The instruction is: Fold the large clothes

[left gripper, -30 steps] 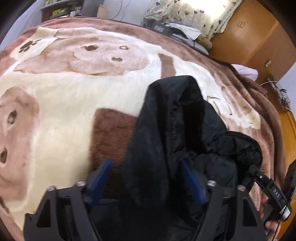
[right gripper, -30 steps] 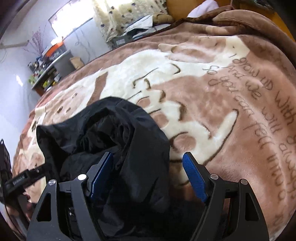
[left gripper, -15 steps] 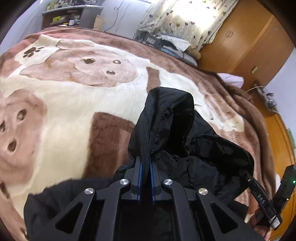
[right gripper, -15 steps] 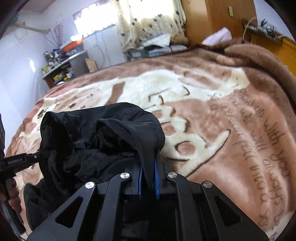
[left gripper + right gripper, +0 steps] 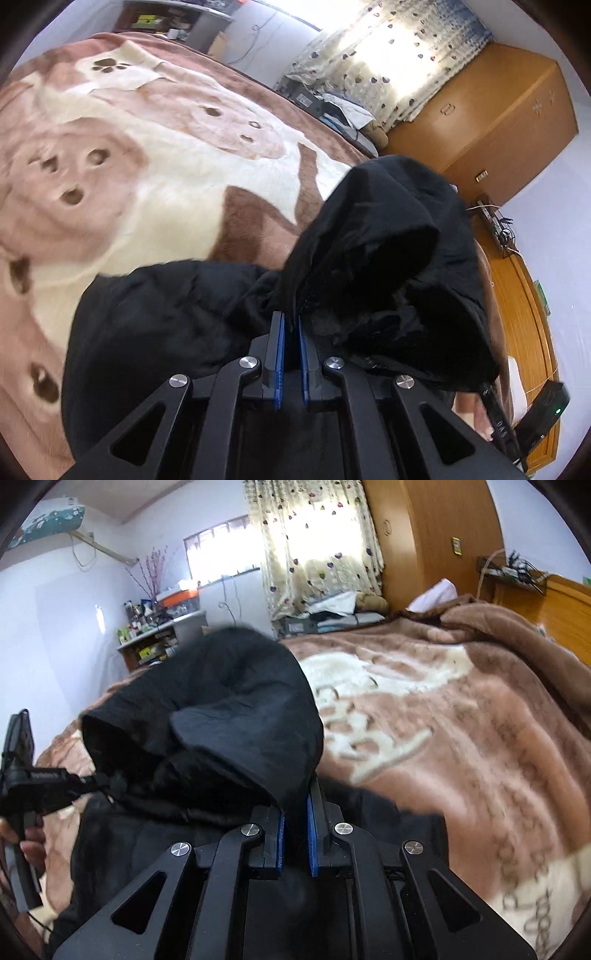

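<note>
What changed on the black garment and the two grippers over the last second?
Both grippers closed: a second ago the left gripper and right gripper straddled the black garment with jaws open; now each is shut on a fold of it. The pinched fabric has been lifted off the bear-print blanket and bunches higher in both views. The blanket itself is unchanged.

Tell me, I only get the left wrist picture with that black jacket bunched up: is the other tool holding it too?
Observer: Yes, the right tool is shut on the black jacket.
Operator: What is beyond it on that side?
Observer: The brown blanket there carries cursive writing.
Operator: Anything in the room I miss?
Observer: A cluttered shelf with pink blossom branches stands by the white wall.
</note>
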Available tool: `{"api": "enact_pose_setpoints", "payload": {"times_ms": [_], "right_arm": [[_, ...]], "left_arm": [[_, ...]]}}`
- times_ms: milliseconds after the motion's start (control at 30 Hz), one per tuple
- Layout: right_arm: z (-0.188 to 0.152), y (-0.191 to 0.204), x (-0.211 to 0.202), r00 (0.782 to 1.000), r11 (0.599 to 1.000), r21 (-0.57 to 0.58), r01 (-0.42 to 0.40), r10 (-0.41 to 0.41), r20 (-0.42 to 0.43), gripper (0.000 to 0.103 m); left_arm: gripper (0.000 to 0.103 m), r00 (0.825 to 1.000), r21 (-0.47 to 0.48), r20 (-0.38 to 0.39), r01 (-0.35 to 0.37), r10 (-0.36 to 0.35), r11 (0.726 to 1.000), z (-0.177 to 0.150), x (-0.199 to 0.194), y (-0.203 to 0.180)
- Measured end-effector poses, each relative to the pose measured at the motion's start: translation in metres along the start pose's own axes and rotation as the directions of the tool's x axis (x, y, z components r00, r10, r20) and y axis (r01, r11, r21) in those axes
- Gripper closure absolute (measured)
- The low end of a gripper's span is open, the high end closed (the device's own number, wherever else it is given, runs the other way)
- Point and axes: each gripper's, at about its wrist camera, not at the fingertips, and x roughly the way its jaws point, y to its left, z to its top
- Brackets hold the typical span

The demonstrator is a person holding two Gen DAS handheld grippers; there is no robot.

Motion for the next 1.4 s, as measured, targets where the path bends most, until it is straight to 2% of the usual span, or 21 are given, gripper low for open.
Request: {"api": "enact_pose_setpoints", "payload": {"times_ms": [100,200,267,333,433,533,600,667,700,733,867,967,1000,1033,1067,1100,1167,1267,1300,1367,1400], "right_arm": [[-0.021,-0.013,0.003,0.999,0.999,0.048,0.005,-0.003,-0.053,0.094],[-0.037,-0.02,0.004,0.997,0.996,0.085,-0.004,0.011,-0.081,0.094],[-0.042,-0.025,0.006,0.995,0.992,0.122,-0.019,0.03,-0.092,0.093],[-0.046,-0.03,0.007,0.993,0.988,0.152,-0.035,0.051,-0.108,0.093],[-0.052,-0.03,0.007,0.992,0.994,0.111,-0.012,0.026,-0.123,0.093],[-0.059,-0.035,0.004,0.992,0.992,0.123,-0.001,0.017,-0.127,0.092],[-0.062,-0.04,0.0,0.991,0.988,0.151,0.019,0.002,-0.136,0.092],[-0.067,-0.049,-0.009,0.989,0.981,0.193,0.037,-0.008,-0.151,0.092],[-0.067,-0.053,-0.012,0.987,0.978,0.206,0.044,-0.012,-0.158,0.09],[-0.068,-0.059,-0.021,0.988,0.975,0.217,0.049,-0.015,-0.156,0.09],[-0.062,-0.069,-0.047,0.988,0.974,0.212,0.08,-0.05,-0.144,0.09],[-0.057,-0.066,-0.063,0.989,0.97,0.243,0.005,0.03,-0.142,0.082],[-0.059,-0.06,-0.068,0.987,0.967,0.251,-0.029,0.067,-0.145,0.074],[-0.059,-0.055,-0.07,0.98,0.96,0.266,-0.084,0.128,-0.153,0.063],[-0.06,-0.051,-0.071,0.971,0.951,0.28,-0.131,0.18,-0.158,0.059],[-0.061,-0.048,-0.07,0.96,0.94,0.295,-0.174,0.228,-0.161,0.057],[-0.063,-0.043,-0.066,0.939,0.918,0.32,-0.234,0.299,-0.171,0.055],[-0.063,-0.03,-0.052,0.915,0.903,0.325,-0.28,0.353,-0.192,0.038],[-0.064,-0.025,-0.047,0.908,0.899,0.325,-0.292,0.368,-0.201,0.034],[-0.066,-0.018,-0.03,0.889,0.884,0.346,-0.315,0.402,-0.219,0.034],[-0.067,-0.015,-0.022,0.89,0.89,0.347,-0.295,0.388,-0.241,0.034]], "left_arm": [[0.096,0.999,-0.081,-0.033,0.014,-0.017,0.997,-0.016,-0.004,0.019],[0.096,0.999,-0.111,-0.033,-0.031,0.027,0.993,-0.025,-0.008,0.03],[0.096,0.999,-0.188,-0.04,-0.018,0.011,0.982,-0.028,-0.012,0.043],[0.096,0.999,-0.175,-0.038,-0.037,0.031,0.984,-0.031,-0.02,0.044],[0.096,0.999,-0.126,-0.009,-0.037,0.036,0.991,-0.03,-0.04,0.038],[0.096,0.999,-0.097,0.023,-0.037,0.039,0.995,-0.028,-0.066,0.037],[0.085,0.998,-0.085,0.026,-0.052,0.055,0.995,-0.026,-0.08,0.038],[0.052,0.999,-0.072,0.028,-0.039,0.041,0.997,-0.023,-0.094,0.034],[0.046,0.999,-0.066,0.035,-0.028,0.031,0.997,-0.024,-0.099,0.032],[0.041,0.999,-0.053,0.043,-0.001,0.004,0.999,-0.025,-0.109,0.031],[0.041,0.999,-0.04,0.034,0.015,-0.013,0.999,-0.032,-0.119,0.026],[0.04,0.999,-0.098,-0.03,0.038,-0.041,0.994,-0.041,-0.109,0.032],[0.039,0.998,-0.109,-0.054,0.034,-0.04,0.993,-0.044,-0.105,0.032],[0.039,0.997,-0.107,-0.067,0.032,-0.039,0.994,-0.046,-0.101,0.032],[0.039,0.997,-0.101,-0.074,0.028,-0.035,0.995,-0.049,-0.099,0.031],[0.038,0.996,-0.09,-0.083,0.017,-0.025,0.996,-0.051,-0.096,0.029],[0.031,0.995,-0.074,-0.096,0.019,-0.026,0.997,-0.051,-0.09,0.025],[0.019,0.994,-0.073,-0.106,0.031,-0.039,0.997,-0.048,-0.082,0.019],[0.019,0.992,-0.069,-0.118,0.03,-0.038,0.997,-0.046,-0.076,0.017],[0.019,0.988,-0.073,-0.157,0.001,-0.013,0.997,-0.044,-0.063,0.016],[0.019,0.988,-0.076,-0.155,-0.012,0.0,0.997,-0.044,-0.061,0.016]]}}
